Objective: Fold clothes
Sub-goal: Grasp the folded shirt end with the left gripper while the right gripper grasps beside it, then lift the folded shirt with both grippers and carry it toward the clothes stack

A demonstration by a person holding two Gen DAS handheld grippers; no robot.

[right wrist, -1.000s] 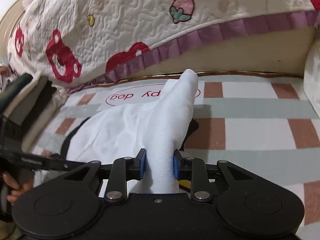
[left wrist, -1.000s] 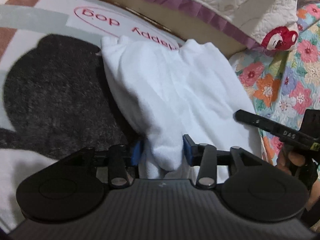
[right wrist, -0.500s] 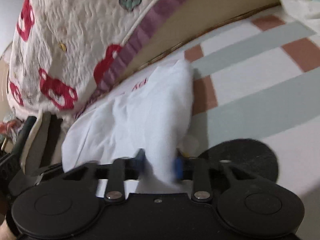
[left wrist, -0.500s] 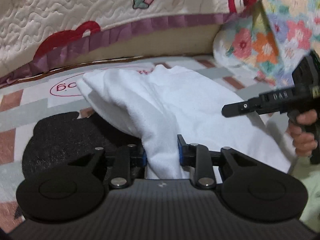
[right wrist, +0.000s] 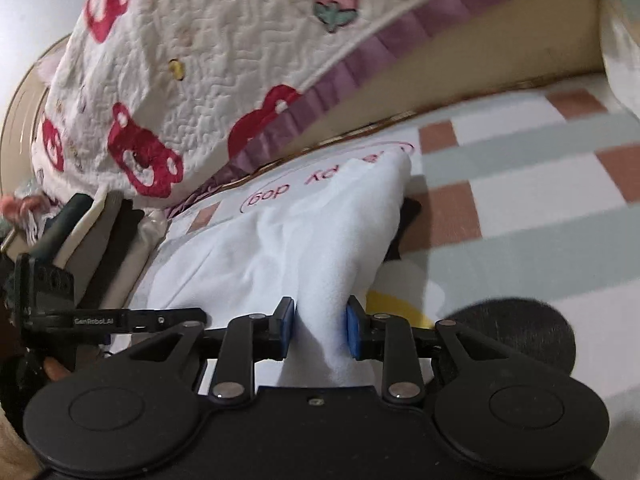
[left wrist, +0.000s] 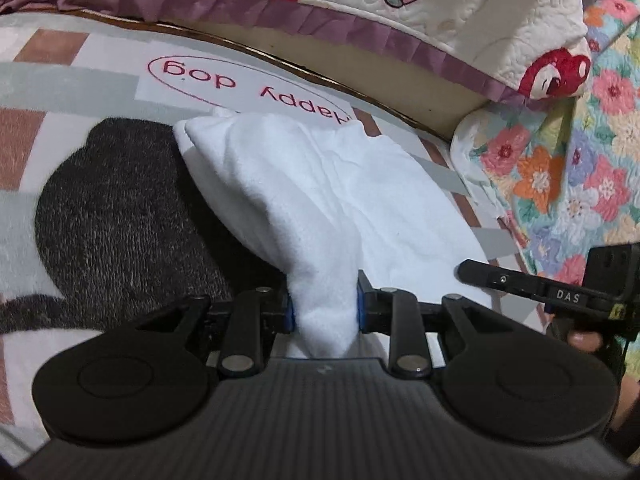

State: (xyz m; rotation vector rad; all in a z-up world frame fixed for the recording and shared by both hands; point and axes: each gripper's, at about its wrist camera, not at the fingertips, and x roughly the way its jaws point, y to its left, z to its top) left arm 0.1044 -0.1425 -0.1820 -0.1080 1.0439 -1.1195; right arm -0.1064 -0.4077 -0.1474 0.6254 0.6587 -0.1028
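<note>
White garment [left wrist: 320, 200], fwd of both tools: L tool [left wrist: 325, 308] & R tool [right wrist: 319, 328] each pinching a bunched near corner, prob. to carry a fold over the blanket [left wrist: 100, 92].

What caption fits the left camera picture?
Left gripper pinching a white cloth over a "happy dog" blanket.

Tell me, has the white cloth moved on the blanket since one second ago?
Yes. In the left wrist view the white cloth now lies clear of the "Happy dog" print, which it partly covered before; it shifted toward the camera.
</note>
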